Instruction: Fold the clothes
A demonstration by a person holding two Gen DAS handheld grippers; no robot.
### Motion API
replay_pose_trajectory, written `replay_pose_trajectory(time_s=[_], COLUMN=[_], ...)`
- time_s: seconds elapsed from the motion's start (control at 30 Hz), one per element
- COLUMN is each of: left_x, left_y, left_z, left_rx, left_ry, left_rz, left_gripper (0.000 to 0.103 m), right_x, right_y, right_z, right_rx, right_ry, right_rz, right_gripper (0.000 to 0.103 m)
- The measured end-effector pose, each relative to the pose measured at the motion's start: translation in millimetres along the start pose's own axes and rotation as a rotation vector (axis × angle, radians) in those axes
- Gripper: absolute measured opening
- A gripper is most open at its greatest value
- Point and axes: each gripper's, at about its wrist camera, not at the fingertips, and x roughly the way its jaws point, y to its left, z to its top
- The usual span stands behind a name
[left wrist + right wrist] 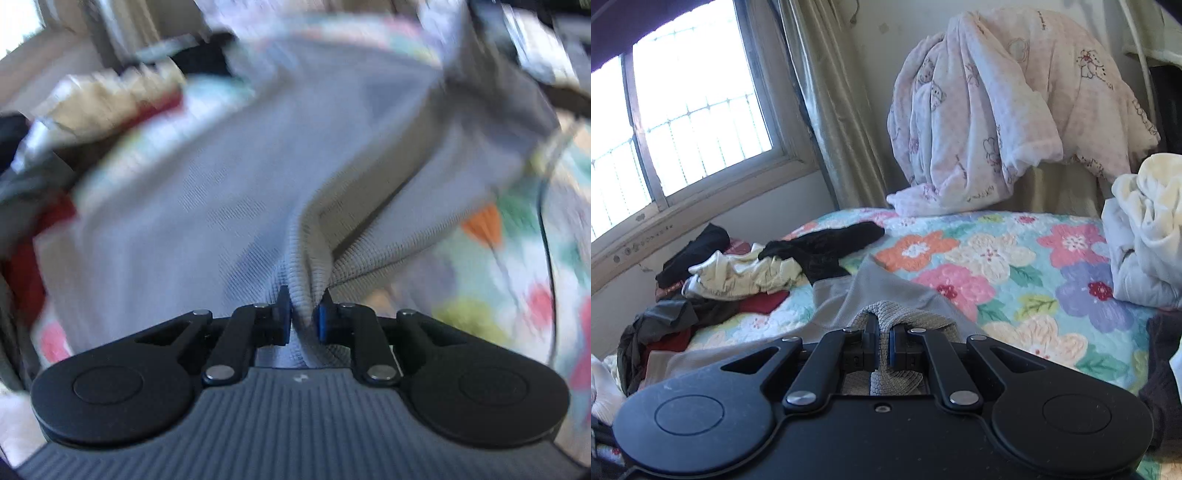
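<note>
A grey garment (229,192) with a ribbed hem lies spread over the flowered bedspread (517,266). In the left wrist view, which is blurred, my left gripper (303,314) is shut on a bunched fold of that ribbed hem. In the right wrist view my right gripper (883,343) is shut on another ribbed edge of the grey garment (886,291), which trails away from the jaws across the bed.
A heap of black, cream and red clothes (738,273) lies at the left of the flowered bedspread (997,258) near the window (683,122). A pink printed blanket (997,110) hangs at the back. A white bundle (1145,229) sits at the right edge.
</note>
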Motion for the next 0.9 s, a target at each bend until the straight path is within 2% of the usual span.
replay_pose_trajectory(time_s=[0.13, 0.2, 0.23, 0.3, 0.33, 0.43, 0.53, 0.57, 0.67, 0.7, 0.73, 0.83, 0.9], left_x=[13.9, 27.0, 34.3, 48.3, 53.9, 45.6, 28.5, 25.3, 25.2, 28.3, 31.9, 41.0, 47.6], left_y=[17.6, 25.7, 31.2, 43.2, 49.7, 65.1, 78.4, 84.9, 99.5, 97.7, 91.8, 62.2, 48.0], left_z=[15.2, 22.7, 26.4, 33.1, 35.5, 33.7, 27.9, 22.6, -3.6, -9.8, -11.2, 0.8, 11.4], left_rx=[0.055, 0.063, 0.065, 0.063, 0.048, -0.080, -0.260, -0.362, -0.693, -0.733, -0.713, -0.507, -0.438], left_ry=[-0.055, -0.066, -0.060, -0.039, -0.031, -0.001, 0.082, 0.113, 0.172, 0.191, 0.216, 0.248, 0.237], left_rz=[0.077, 0.098, 0.099, 0.094, 0.087, 0.035, 0.009, -0.040, -0.255, -0.277, -0.258, -0.165, -0.151], left_gripper=[0.019, 0.032, 0.035, 0.049, 0.052, 0.053, 0.059, 0.063, 0.064, 0.064, 0.064, 0.064, 0.067], right_x=[11.1, 23.4, 30.1, 45.5, 52.4, 73.2, 91.3, 95.9, 109.2, 113.7, 118.2, 130.4, 134.9], right_y=[-0.9, -2.5, -3.4, -6.4, -7.1, -9.1, -9.7, -9.5, -8.8, -9.1, -9.4, -5.5, 0.2], right_z=[12.2, 18.4, 21.4, 27.2, 29.4, 34.3, 34.7, 34.6, 35.7, 37.1, 38.5, 43.0, 44.5], right_rx=[0.004, -0.003, -0.005, 0.002, 0.005, 0.010, 0.008, 0.004, -0.010, -0.009, -0.008, -0.012, -0.023], right_ry=[-0.015, -0.015, -0.014, -0.010, -0.007, 0.009, 0.036, 0.043, 0.055, 0.057, 0.059, 0.068, 0.071], right_rz=[-0.006, -0.017, -0.024, -0.038, -0.045, -0.064, -0.076, -0.075, -0.078, -0.079, -0.080, -0.076, -0.066], right_gripper=[0.007, 0.007, 0.007, 0.007, 0.007, 0.007, 0.007, 0.007, 0.007, 0.007, 0.007, 0.007, 0.007])
